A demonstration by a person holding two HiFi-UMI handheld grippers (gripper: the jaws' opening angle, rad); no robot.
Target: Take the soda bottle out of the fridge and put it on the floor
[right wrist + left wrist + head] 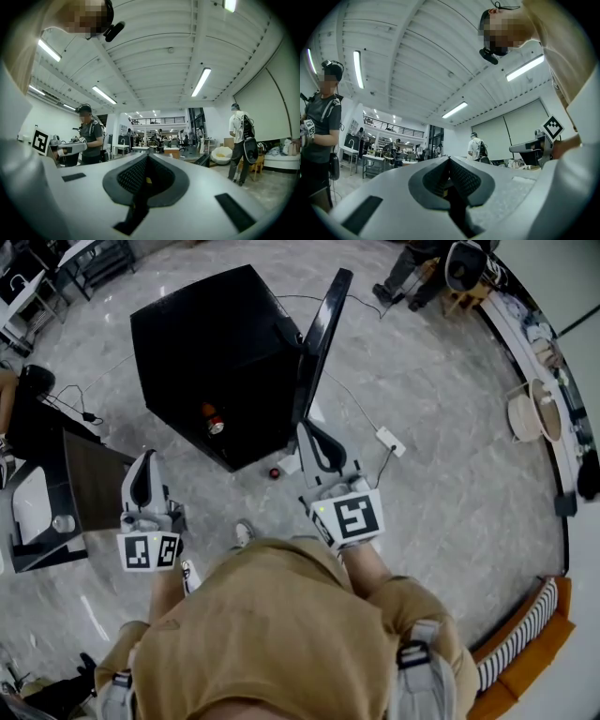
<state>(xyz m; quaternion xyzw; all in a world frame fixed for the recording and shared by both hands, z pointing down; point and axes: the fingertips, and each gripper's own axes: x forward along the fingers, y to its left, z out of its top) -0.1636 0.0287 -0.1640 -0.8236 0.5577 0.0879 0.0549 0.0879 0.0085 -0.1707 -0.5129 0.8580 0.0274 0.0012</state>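
The black fridge [211,338] stands on the grey floor ahead of me, its door [323,329] swung open to the right. A soda bottle [214,422] with a red cap shows low in the fridge's opening. My left gripper [144,459] hangs left of the fridge and apart from it, jaws closed together with nothing in them [449,160]. My right gripper [306,430] sits just below the door's lower edge, also shut and empty [147,156]. Both gripper views look out level across the room, so the fridge and the bottle are not seen in them.
A small red object [274,472] lies on the floor in front of the fridge. A white power strip [389,441] with its cable lies to the right. A dark table [94,479] stands at the left and an orange sofa [539,638] at the lower right. Other people stand around the room.
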